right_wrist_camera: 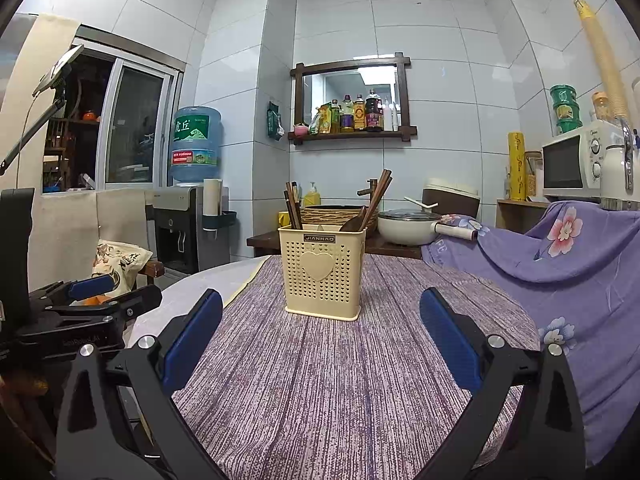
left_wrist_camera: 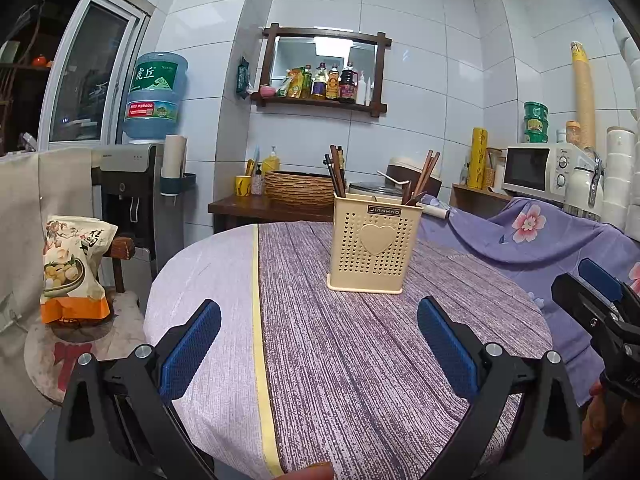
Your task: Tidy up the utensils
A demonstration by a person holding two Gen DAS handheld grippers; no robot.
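Tiled kitchen, table (left_wrist_camera: 360,360); both grippers, left gripper (left_wrist_camera: 319,344) and right gripper (right_wrist_camera: 321,336), wide open, empty; utensil caddy (right_wrist_camera: 323,272) ahead, a careless reach may tip it.

The utensil holder (right_wrist_camera: 323,270) looks like cream plastic, matt, its front pierced with small heart-shaped holes around a smooth raised heart. The chopsticks (right_wrist_camera: 292,205) and the spoon (right_wrist_camera: 354,222) standing in it look like dark wood with a dull finish. The tablecloth (left_wrist_camera: 360,340) is woven cloth with a rough, streaked purple grain; beside it lies a paler, finer-textured cloth panel (left_wrist_camera: 208,272). The left gripper (left_wrist_camera: 319,342) and right gripper (right_wrist_camera: 321,334) are black matt plastic with bright metal screws, and their finger pads (right_wrist_camera: 192,344) are blue with a fine dimpled texture. The wall tiles (right_wrist_camera: 432,60) are glossy white.
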